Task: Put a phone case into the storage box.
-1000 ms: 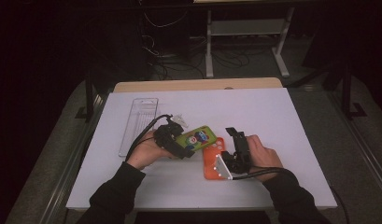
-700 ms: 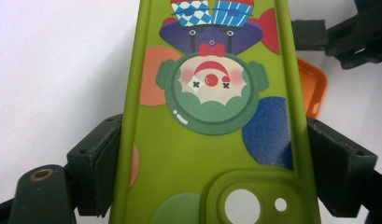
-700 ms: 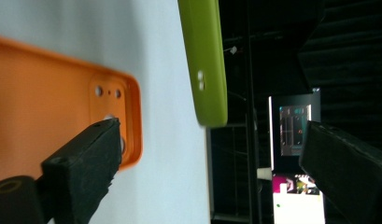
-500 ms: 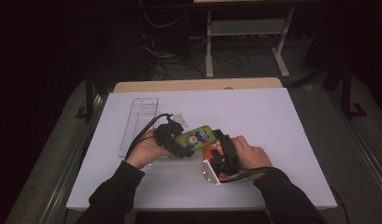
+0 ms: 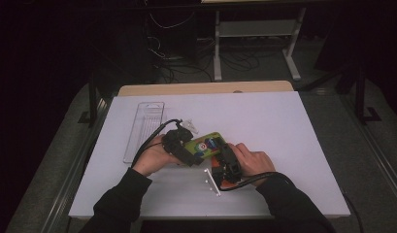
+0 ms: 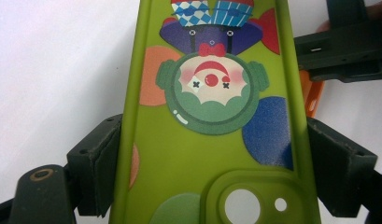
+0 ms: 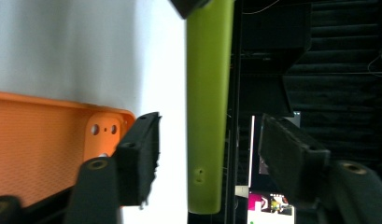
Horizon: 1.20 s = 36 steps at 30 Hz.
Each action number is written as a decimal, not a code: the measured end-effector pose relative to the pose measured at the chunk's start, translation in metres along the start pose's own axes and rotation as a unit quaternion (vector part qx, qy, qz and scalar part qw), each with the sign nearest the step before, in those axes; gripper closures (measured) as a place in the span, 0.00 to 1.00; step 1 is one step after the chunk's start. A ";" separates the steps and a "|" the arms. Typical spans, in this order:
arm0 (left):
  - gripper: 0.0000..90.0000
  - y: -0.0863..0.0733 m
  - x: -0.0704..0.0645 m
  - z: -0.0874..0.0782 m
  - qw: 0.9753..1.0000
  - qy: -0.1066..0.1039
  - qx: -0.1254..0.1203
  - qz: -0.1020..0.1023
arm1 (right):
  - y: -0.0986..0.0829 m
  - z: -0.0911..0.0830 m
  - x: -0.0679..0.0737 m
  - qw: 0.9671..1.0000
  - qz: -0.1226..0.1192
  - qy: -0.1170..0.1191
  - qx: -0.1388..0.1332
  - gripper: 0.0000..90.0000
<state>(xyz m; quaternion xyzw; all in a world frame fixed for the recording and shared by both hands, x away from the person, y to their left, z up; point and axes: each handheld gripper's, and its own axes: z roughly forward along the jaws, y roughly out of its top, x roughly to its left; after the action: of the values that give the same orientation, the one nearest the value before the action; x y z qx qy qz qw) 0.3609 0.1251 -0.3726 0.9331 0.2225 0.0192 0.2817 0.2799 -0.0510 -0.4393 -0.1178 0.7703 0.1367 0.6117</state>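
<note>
Probably a lab: white table point(image 5: 283, 126), tangled floor cables point(image 5: 176, 58), dark surroundings.

Two phone cases point(image 5: 206, 145); two grippers point(image 5: 180, 145)

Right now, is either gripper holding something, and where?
The left gripper clamps the green phone case by its long side edges; the right gripper straddles its end, open.

One camera looks down from high on the white table point(image 5: 293, 126). Two ride close behind the fingers. Both see the green phone case point(image 6: 212, 116) between them.
</note>
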 end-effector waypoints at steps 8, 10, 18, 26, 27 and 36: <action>0.18 0.000 -0.002 0.002 1.000 -0.001 -0.016 -0.016 | 0.002 0.000 0.004 1.000 -0.015 -0.019 -0.005 0.60; 0.18 0.000 -0.002 0.002 1.000 0.000 -0.016 -0.016 | 0.002 0.000 0.004 1.000 -0.017 -0.021 -0.009 0.63; 0.18 0.000 -0.003 0.002 1.000 0.000 -0.015 -0.015 | 0.004 -0.003 0.005 1.000 -0.013 -0.016 -0.017 0.73; 0.18 0.001 -0.003 0.000 1.000 -0.001 -0.017 -0.015 | 0.004 -0.003 0.004 0.999 -0.018 -0.018 -0.019 0.83; 0.18 0.001 -0.003 0.000 1.000 0.000 -0.016 -0.014 | 0.005 -0.003 0.004 1.000 -0.018 -0.018 -0.019 0.83; 0.17 0.000 -0.001 0.001 1.000 -0.008 -0.021 -0.019 | 0.004 -0.003 0.004 1.000 -0.016 -0.020 -0.014 0.84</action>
<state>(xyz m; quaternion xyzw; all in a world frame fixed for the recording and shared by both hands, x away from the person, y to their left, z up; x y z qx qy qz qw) 0.3601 0.1236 -0.3732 0.9227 0.2370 0.0108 0.3037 0.2743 -0.0482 -0.4421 -0.1358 0.7538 0.1399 0.6275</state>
